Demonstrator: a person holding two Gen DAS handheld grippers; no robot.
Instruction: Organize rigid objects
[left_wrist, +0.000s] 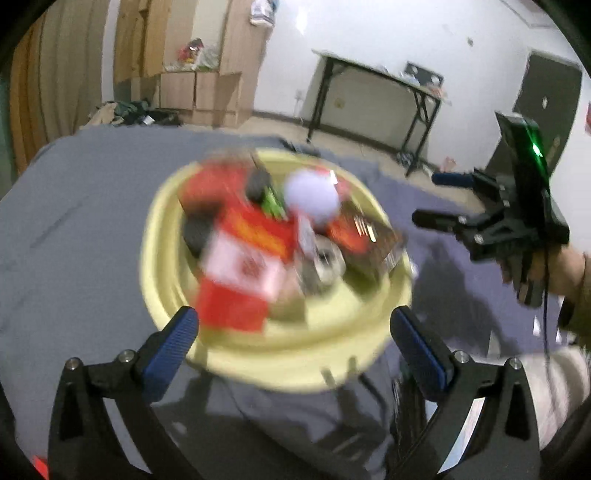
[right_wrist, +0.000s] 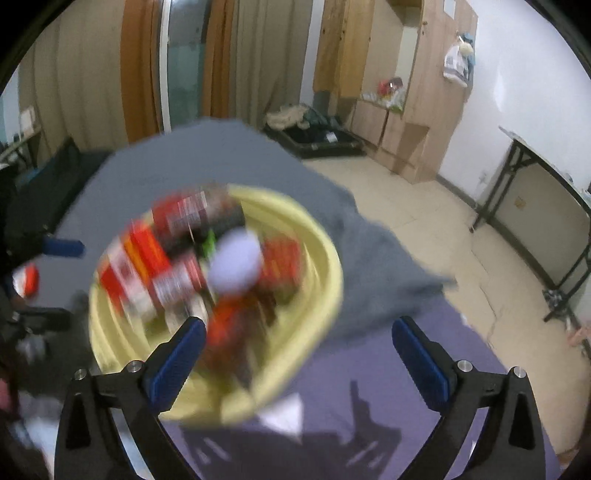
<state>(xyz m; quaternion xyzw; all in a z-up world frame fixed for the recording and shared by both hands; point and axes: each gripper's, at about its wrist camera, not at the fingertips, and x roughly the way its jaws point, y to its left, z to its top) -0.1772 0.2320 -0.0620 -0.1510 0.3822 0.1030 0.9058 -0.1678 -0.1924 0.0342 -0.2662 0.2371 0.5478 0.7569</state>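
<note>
Left wrist view shows a yellow bowl (left_wrist: 229, 354) full of boxes on the grey cloth (left_wrist: 92, 192). Both the left gripper (left_wrist: 293, 328) and right gripper (right_wrist: 297, 338) have jaws wide apart, holding nothing. Slow down, then pick one box.

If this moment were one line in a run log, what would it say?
left gripper: open, empty | right gripper: open, empty | round pale yellow plastic basin: full of blurred red boxes, on grey cloth | view: motion-blurred

Left gripper (left_wrist: 293, 334): black frame, ribbed blue pads, silver screws. Right gripper (right_wrist: 299, 345): identical build; its housing carries a green light and black cable.
</note>
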